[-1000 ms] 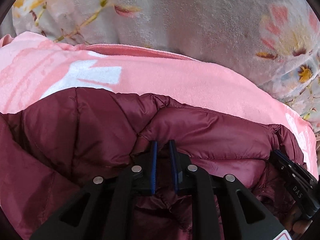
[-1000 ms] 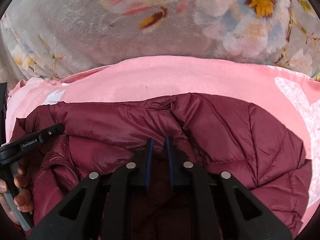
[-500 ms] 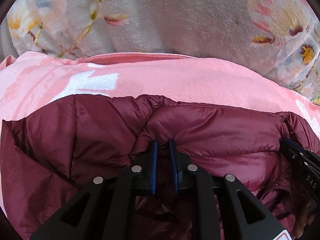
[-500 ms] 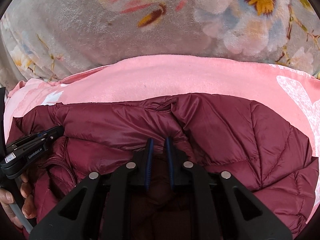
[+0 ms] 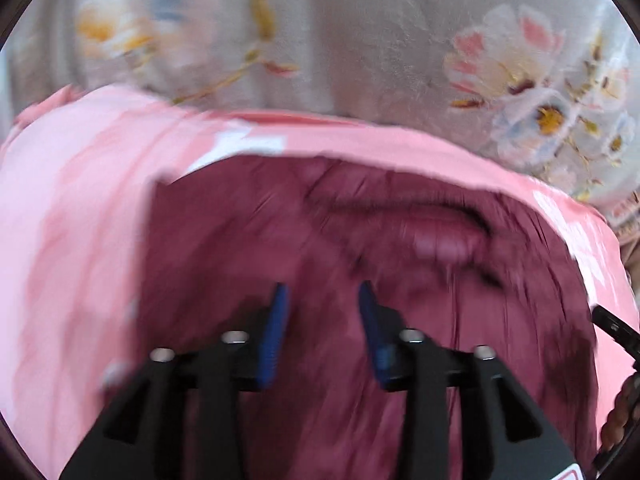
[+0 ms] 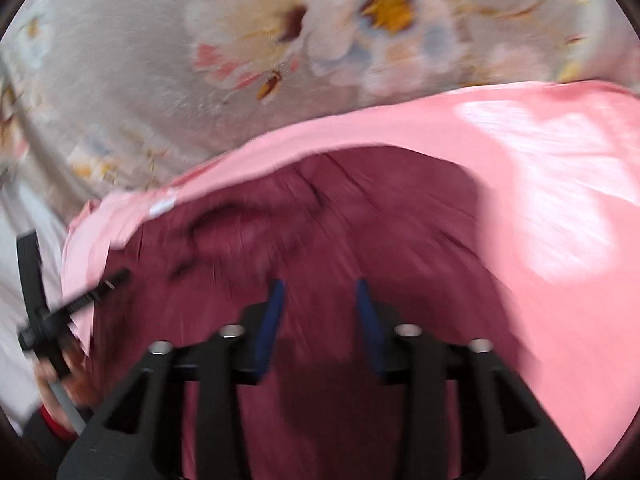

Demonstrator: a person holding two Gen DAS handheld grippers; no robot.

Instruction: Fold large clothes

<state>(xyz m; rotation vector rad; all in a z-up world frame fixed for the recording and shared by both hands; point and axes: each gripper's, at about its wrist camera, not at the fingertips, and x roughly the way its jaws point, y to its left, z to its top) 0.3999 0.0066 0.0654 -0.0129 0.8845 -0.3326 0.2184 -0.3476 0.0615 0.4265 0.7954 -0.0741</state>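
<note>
A dark red quilted puffer jacket (image 5: 360, 240) lies on a pink blanket (image 5: 72, 208); it also shows in the right wrist view (image 6: 360, 216). My left gripper (image 5: 322, 300) is open and empty just above the jacket. My right gripper (image 6: 318, 294) is open and empty above the jacket too. Both views are blurred by motion. The right gripper's edge shows at the right of the left wrist view (image 5: 612, 324). The left gripper and the hand on it show at the left of the right wrist view (image 6: 52, 312).
The pink blanket (image 6: 560, 184) with white patches lies on a grey floral bedspread (image 5: 360, 40), which fills the far side of both views (image 6: 160, 60). A white surface shows at the far left of the right wrist view (image 6: 16, 280).
Both grippers were shut on jacket folds; both have now opened and let the jacket go. Both have pulled back a little, and the jacket lies flatter on the blanket.
</note>
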